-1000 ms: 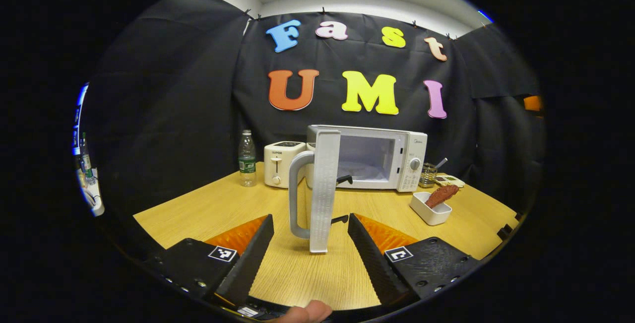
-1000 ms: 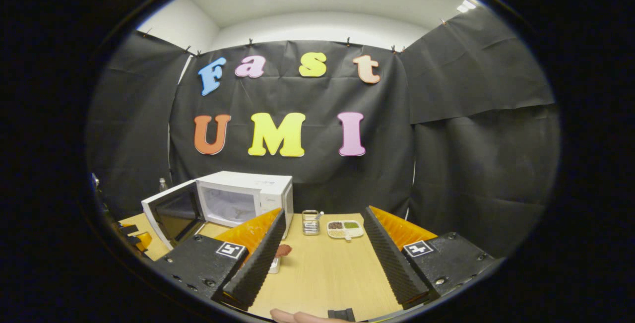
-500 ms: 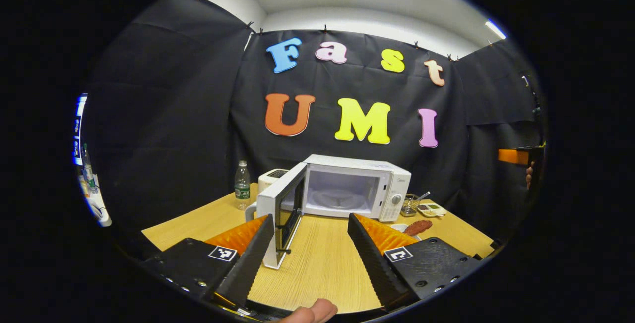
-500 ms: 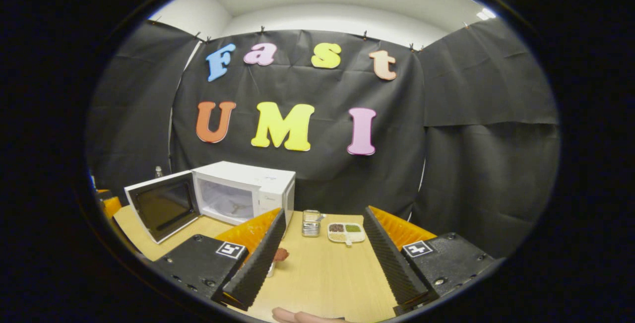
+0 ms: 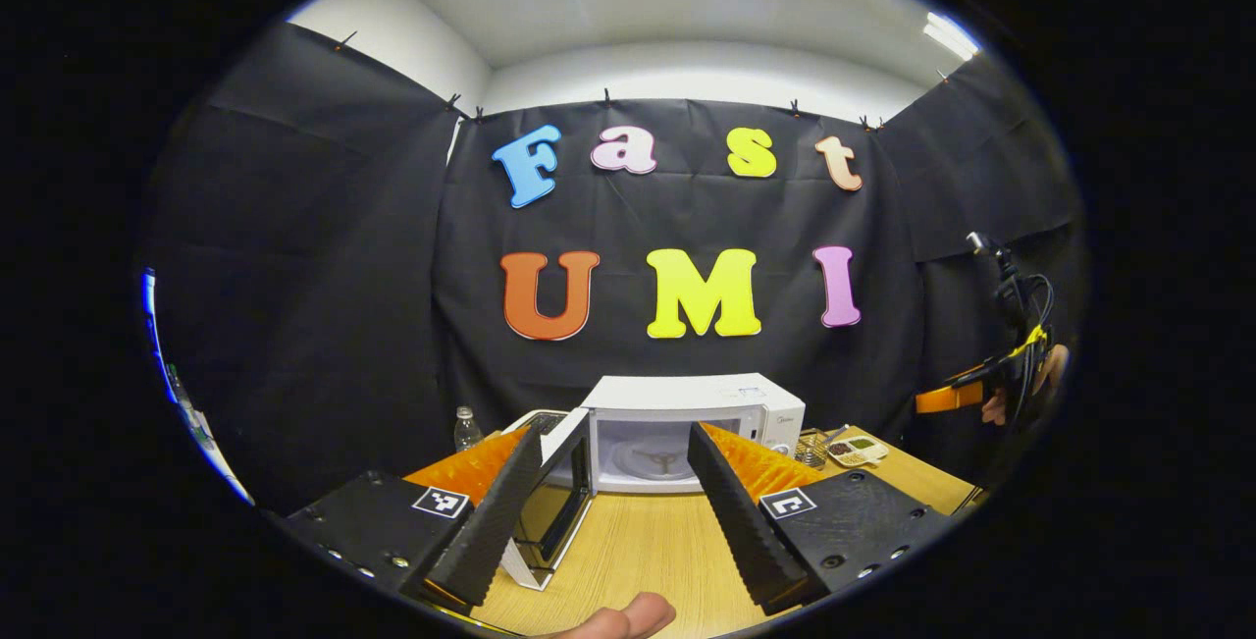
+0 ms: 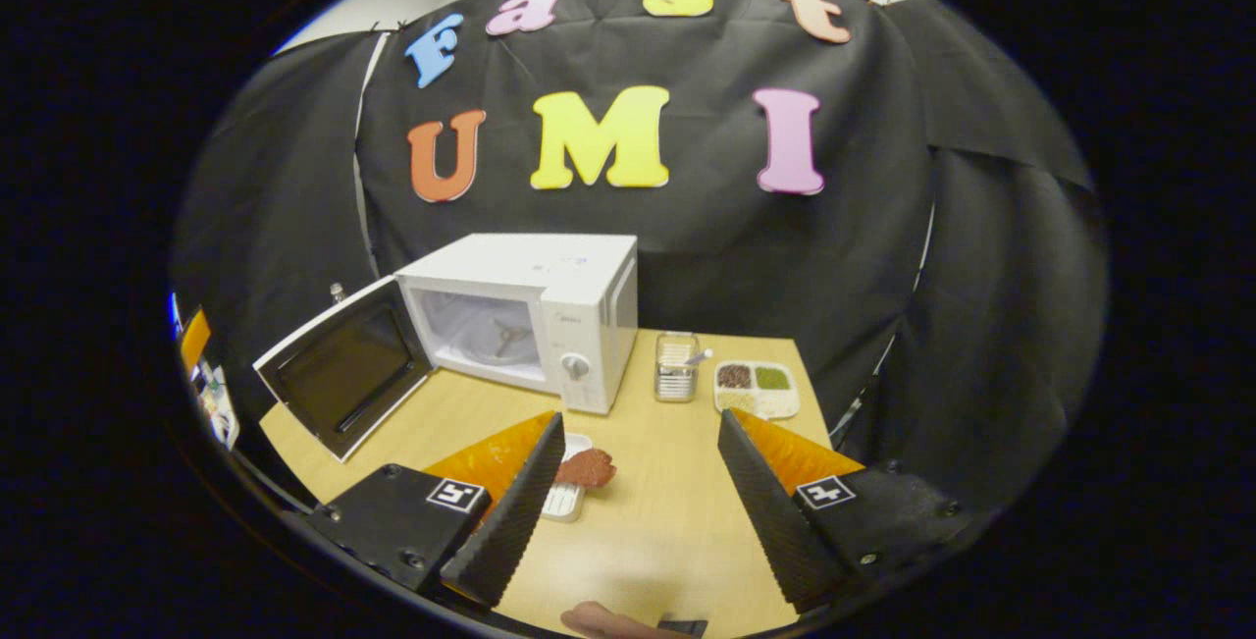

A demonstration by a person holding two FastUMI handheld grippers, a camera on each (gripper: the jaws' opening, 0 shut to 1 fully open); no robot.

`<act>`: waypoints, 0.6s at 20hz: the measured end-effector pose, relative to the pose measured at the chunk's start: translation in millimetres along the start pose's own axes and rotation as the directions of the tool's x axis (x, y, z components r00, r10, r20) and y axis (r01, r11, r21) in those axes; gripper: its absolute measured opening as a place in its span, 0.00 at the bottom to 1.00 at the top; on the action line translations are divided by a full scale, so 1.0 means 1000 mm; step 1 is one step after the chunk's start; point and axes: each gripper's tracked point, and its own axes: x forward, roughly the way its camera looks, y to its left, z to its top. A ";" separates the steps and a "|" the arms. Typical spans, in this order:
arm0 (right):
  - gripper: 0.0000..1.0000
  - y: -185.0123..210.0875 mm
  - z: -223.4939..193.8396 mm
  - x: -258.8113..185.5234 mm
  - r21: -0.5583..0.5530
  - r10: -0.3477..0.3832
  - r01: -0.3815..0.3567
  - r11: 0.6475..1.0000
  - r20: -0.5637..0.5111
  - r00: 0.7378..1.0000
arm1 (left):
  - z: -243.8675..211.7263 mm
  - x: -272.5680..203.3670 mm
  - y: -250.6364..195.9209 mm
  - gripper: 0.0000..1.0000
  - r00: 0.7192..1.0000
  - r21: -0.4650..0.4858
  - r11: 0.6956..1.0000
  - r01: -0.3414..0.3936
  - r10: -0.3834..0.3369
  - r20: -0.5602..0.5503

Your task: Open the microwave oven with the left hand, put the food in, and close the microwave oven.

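The white microwave [image 6: 549, 310] stands at the back of the wooden table with its door [image 6: 343, 379] swung wide to the left and its cavity bare. In the left gripper view the microwave [image 5: 687, 399] sits beyond my open left gripper [image 5: 613, 506], well back from the door [image 5: 554, 506]. The food, a reddish-brown piece [image 6: 586, 468] in a small white dish [image 6: 566, 500], lies just past my open right gripper [image 6: 633, 506], beside its left finger. The right gripper [image 5: 957, 396] with its hand also appears at the far right of the left gripper view.
A metal mesh holder [image 6: 675, 367] and a white divided plate [image 6: 756, 387] of seasonings stand right of the microwave. A water bottle [image 5: 467, 428] and a toaster [image 5: 535, 418] stand left of it. The table's right edge [image 6: 814, 394] runs near the divided plate.
The left gripper has let go of the door handle and pulled back and up. The door has swung fully open. The right gripper has tilted down toward the food dish.
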 end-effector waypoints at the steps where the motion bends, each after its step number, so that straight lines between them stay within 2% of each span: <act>1: 0.92 -0.002 -0.007 0.017 0.016 0.023 -0.023 1.000 -0.046 0.999 | 0.008 0.003 -0.003 0.92 1.000 0.002 1.000 -0.002 0.002 0.021; 4: 0.92 0.003 -0.037 0.069 0.106 0.139 -0.120 0.987 -0.192 0.971 | 0.015 0.013 -0.021 0.92 0.998 0.005 1.000 0.026 -0.026 0.053; 5: 1.00 0.003 -0.047 0.081 0.132 0.175 -0.147 0.980 -0.239 0.955 | 0.015 0.016 -0.027 0.92 0.998 0.011 0.999 0.035 -0.035 0.057; 6: 0.89 0.001 -0.057 0.094 0.160 0.193 -0.154 0.975 -0.275 0.942 | 0.015 0.018 -0.029 0.92 0.997 0.021 0.999 0.039 -0.040 0.059; 8: 0.85 0.004 -0.072 0.113 0.219 0.265 -0.201 0.955 -0.322 0.909 | 0.012 0.023 -0.032 0.93 0.998 0.051 0.998 0.039 -0.042 0.050; 9: 0.83 0.007 -0.082 0.122 0.253 0.303 -0.222 0.942 -0.348 0.887 | 0.011 0.024 -0.031 0.84 0.998 0.064 0.997 0.031 -0.034 0.048; 10: 0.81 0.012 -0.091 0.131 0.289 0.346 -0.247 0.925 -0.372 0.861 | 0.012 0.023 -0.031 0.93 0.998 0.073 0.997 0.027 -0.031 0.053; 11: 0.80 0.018 -0.102 0.136 0.318 0.386 -0.270 0.909 -0.395 0.834 | 0.014 0.023 -0.031 0.87 0.998 0.078 0.997 0.024 -0.028 0.061; 12: 0.77 0.021 -0.110 0.142 0.342 0.414 -0.283 0.896 -0.414 0.811 | 0.014 0.022 -0.030 0.87 0.998 0.080 0.997 0.019 -0.024 0.065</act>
